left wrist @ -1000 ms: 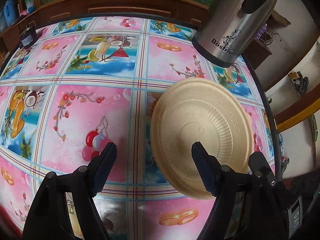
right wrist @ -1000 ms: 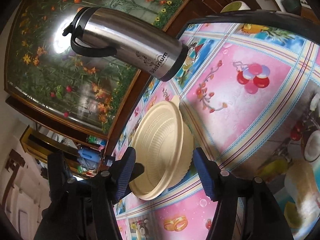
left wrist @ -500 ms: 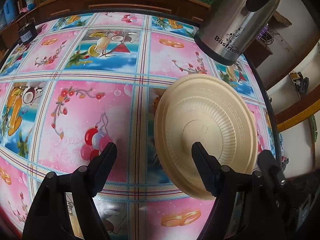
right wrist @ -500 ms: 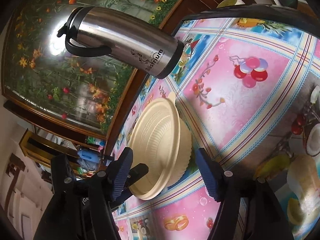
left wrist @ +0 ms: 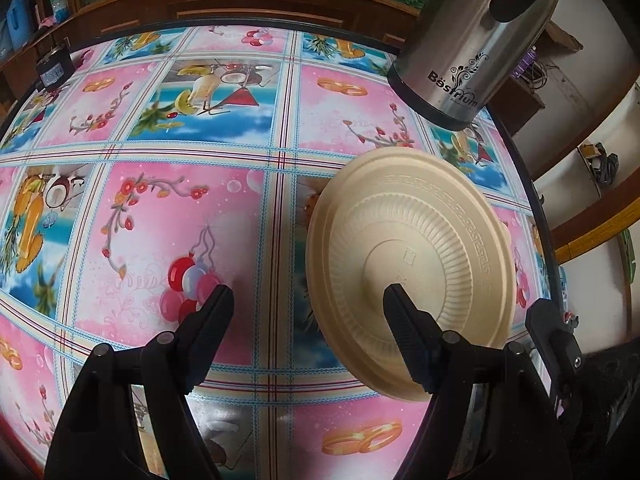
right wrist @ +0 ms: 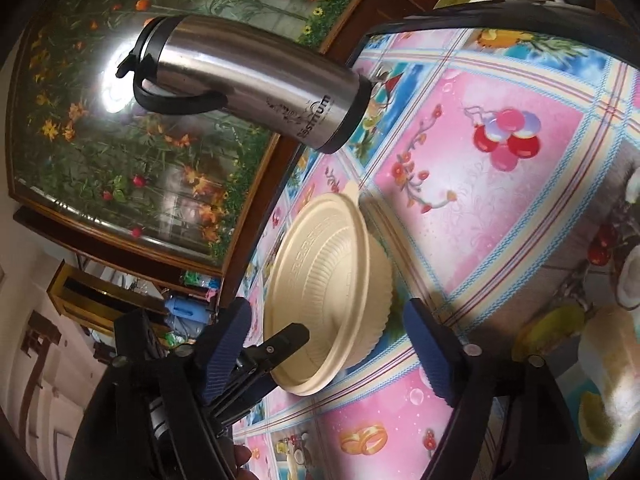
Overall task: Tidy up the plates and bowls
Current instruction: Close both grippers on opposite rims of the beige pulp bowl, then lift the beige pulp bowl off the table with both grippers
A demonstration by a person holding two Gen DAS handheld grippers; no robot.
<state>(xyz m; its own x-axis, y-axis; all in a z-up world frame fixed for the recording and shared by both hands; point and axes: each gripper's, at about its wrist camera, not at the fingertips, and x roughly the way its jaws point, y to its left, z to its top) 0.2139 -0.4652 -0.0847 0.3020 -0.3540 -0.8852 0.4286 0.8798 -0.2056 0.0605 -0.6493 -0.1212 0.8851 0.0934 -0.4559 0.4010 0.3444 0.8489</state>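
Note:
A cream plate (left wrist: pixel 412 264) lies bottom up on a ribbed cream bowl (right wrist: pixel 376 280) on the patterned table, at the right in the left wrist view. My left gripper (left wrist: pixel 309 300) hangs open above the cloth; its right finger (left wrist: pixel 404 332) overlaps the plate's near side. My right gripper (right wrist: pixel 326 320) reaches in from the table's edge with its blue pads on either side of the stack. Its jaws are opening and the pads stand off the rim. One of its fingers (left wrist: pixel 552 332) shows beyond the plate. A black left finger (right wrist: pixel 280 344) lies over the plate's rim.
A steel thermos jug (left wrist: pixel 472 40) stands just beyond the stack near the table's edge (left wrist: pixel 532 200). A small black device (left wrist: pixel 52 68) sits at the far left corner. A wooden cabinet with flowered glass (right wrist: pixel 140 120) runs behind the table.
The right gripper's blue pads have spread wider apart around the stack. The left gripper has kept its place and its width.

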